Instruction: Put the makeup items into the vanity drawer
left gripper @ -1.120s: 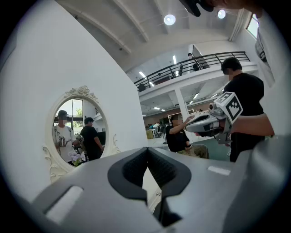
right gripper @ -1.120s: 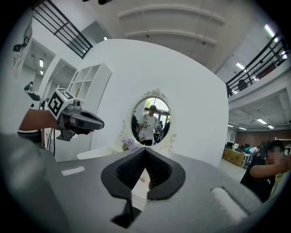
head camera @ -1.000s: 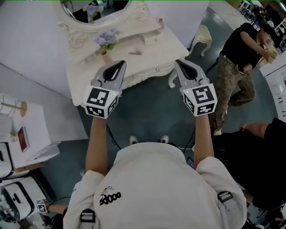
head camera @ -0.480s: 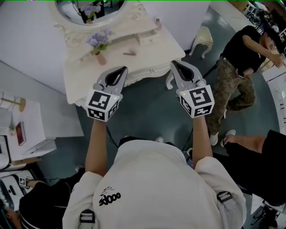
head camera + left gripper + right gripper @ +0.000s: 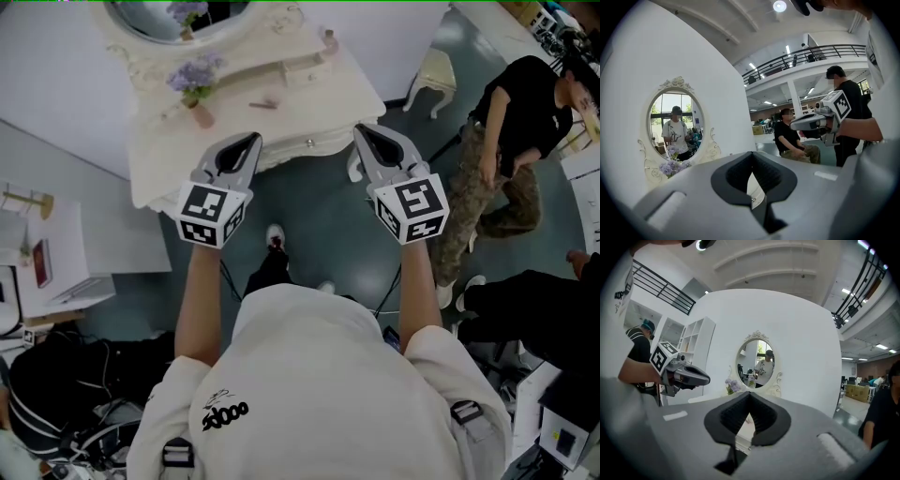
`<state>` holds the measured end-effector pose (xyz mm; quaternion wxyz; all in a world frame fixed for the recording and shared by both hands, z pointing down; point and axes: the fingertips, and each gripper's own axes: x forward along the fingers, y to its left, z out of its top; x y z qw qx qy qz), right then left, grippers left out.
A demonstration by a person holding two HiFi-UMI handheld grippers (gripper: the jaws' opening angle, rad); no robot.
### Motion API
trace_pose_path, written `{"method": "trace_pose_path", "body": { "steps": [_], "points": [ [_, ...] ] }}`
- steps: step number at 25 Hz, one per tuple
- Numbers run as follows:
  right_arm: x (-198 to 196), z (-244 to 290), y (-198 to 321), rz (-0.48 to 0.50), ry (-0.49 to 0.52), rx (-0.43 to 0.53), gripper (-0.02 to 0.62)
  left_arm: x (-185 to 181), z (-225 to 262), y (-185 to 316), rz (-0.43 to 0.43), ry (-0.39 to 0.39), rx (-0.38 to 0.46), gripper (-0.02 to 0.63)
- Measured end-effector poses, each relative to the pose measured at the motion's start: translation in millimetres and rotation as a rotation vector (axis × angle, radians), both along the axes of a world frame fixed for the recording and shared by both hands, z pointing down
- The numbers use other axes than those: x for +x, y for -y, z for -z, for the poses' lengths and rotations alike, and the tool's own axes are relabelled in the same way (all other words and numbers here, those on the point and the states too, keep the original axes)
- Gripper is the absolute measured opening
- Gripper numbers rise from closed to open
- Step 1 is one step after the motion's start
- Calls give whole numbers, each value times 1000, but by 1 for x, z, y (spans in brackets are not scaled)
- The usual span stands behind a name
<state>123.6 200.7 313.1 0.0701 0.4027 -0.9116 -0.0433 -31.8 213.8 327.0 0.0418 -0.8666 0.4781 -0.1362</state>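
The cream vanity table stands ahead of me at the top of the head view, with its oval mirror. A small brownish makeup stick lies on its top, beside a little raised drawer box. The front drawer with a small knob looks closed. My left gripper is shut and holds nothing, in the air short of the table's front edge. My right gripper hangs level with it, shut and holding nothing too. Each gripper view looks over closed jaws, the left gripper and the right gripper, toward the mirror.
Purple flowers in a pink vase stand on the vanity's left part. A cream stool sits to the right. A person in black stands at the right. A white side table and bags lie at the left.
I have stepped toward the vanity, which has slid up and left in the head view. Both grippers stay shut at the same height. The person at the right has shifted.
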Motion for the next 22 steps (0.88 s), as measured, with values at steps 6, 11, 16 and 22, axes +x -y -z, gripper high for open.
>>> {"method": "trace_pose_path", "body": {
  "steps": [6, 11, 16, 22],
  "points": [
    [-9, -14, 49, 18, -33, -20, 2, 0, -5, 53, -16, 8, 6, 18],
    [-19, -7, 106, 12, -81, -9, 2, -20, -10, 121, -12, -14, -7, 18],
    [-33, 10, 162, -14, -76, 1, 2, -37, 1, 184, -26, -34, -7, 18],
    [-52, 21, 220, -60, -12, 11, 3, -54, -3, 248, -44, -44, -31, 18]
  ]
}}
